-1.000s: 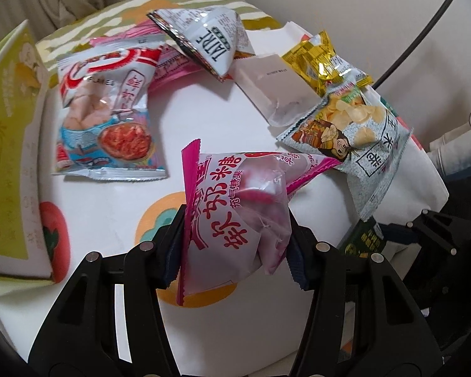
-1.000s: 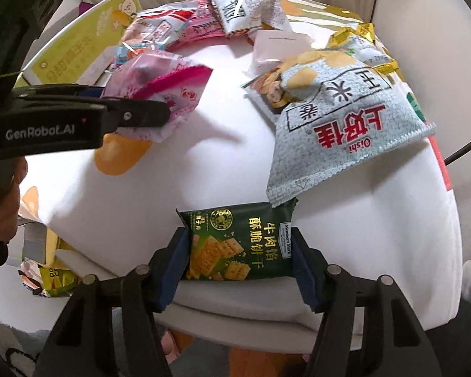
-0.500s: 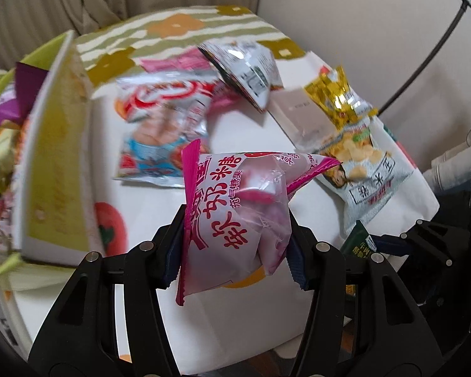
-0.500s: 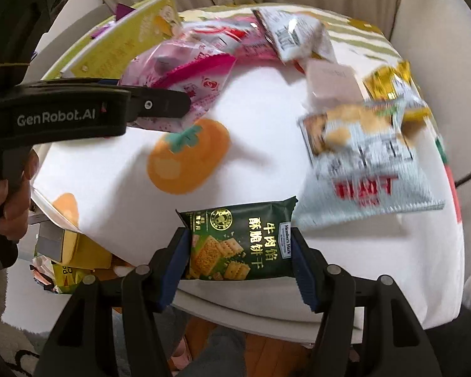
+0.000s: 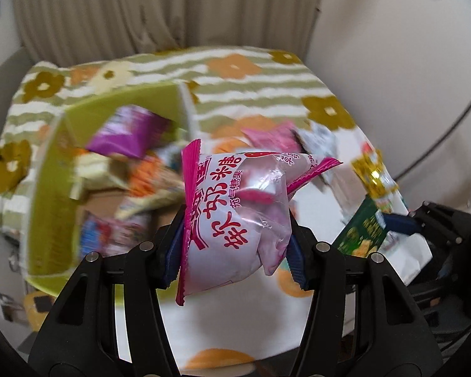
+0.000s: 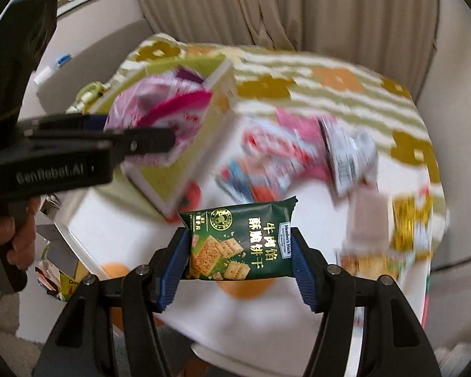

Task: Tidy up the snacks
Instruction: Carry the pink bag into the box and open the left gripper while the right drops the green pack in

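Snacks are showing in both grips. The pink candy bag [image 5: 235, 216], puffy, half clear film with red characters and crimped magenta seams, is sitting clamped between the blue ribbed pads [image 5: 172, 251] of the left gripper [image 5: 234, 251], its top corner sticking out beyond the fingertips. The green cracker packet [image 6: 240, 242], flat and glossy, printed with square crackers and gold characters, is being squeezed across its width by the right gripper [image 6: 238, 264], whose jaws are standing moderately apart to fit it.

Ahead and left of the left gripper, the yellow-green box [image 5: 44, 194] is standing open with packets piled inside; a purple pouch [image 5: 128, 132] is lying on top, the rest smeared by blur beyond telling. To the right of that gripper, the green packet [image 5: 361, 232] is peeking in, partly cut by the black fingers.

Ahead of the right gripper, loose packets [image 6: 282, 157] in red, pink, silver and gold are lying on the white cloth with orange fruit prints [image 6: 298, 220], all blurred, their labels unreadable. To its left the other tool [image 6: 78, 150] is crossing the view, a hand [image 6: 18, 238] wrapping its grip, the pink bag [image 6: 160, 106] hanging over the box wall [image 6: 197, 144]. A striped flowered blanket [image 6: 329, 84] and pleated beige curtains [image 6: 267, 3] are lying beyond.
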Demonstrator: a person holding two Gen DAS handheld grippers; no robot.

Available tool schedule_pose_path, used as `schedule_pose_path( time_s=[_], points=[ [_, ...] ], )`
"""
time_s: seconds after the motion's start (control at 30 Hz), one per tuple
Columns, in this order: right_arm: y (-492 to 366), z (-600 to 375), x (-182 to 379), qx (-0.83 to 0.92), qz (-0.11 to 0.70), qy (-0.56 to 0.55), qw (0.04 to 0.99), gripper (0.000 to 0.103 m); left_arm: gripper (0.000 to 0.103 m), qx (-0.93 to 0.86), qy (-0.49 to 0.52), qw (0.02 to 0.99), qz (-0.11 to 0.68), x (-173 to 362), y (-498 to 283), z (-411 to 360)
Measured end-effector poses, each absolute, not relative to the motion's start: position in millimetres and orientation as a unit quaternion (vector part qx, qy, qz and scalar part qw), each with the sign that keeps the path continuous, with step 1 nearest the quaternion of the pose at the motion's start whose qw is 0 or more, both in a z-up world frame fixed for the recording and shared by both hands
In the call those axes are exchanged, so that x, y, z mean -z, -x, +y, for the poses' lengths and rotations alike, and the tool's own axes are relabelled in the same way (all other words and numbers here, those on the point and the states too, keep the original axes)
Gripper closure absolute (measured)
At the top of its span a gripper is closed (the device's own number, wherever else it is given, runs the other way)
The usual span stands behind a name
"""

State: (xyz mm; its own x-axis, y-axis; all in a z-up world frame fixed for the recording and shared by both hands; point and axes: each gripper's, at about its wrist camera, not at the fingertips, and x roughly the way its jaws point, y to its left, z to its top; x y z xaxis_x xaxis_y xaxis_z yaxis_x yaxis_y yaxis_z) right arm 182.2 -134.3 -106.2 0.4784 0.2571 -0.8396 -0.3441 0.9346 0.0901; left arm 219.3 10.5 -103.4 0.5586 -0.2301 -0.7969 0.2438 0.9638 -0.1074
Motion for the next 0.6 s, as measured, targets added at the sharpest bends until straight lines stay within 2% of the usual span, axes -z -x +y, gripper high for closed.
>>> schedule_pose_path(
  time_s=[0.27, 0.53, 0.6],
  points=[
    [-239, -65, 79, -0.202, 0.459, 0.046, 0.864, 0.045, 0.051, 0.069, -0.015, 0.896, 0.439, 85, -252, 97],
    [-276, -13, 89, -0.205, 0.464, 0.041, 0.861, 0.045, 0.051, 0.051, -0.02, 0.882, 0.469, 107, -297, 155],
    [-280, -6, 90, -0.201, 0.467, 0.04, 0.86, 0.045, 0.049, 0.052, -0.021, 0.877, 0.477, 115, -308, 161]
  ],
)
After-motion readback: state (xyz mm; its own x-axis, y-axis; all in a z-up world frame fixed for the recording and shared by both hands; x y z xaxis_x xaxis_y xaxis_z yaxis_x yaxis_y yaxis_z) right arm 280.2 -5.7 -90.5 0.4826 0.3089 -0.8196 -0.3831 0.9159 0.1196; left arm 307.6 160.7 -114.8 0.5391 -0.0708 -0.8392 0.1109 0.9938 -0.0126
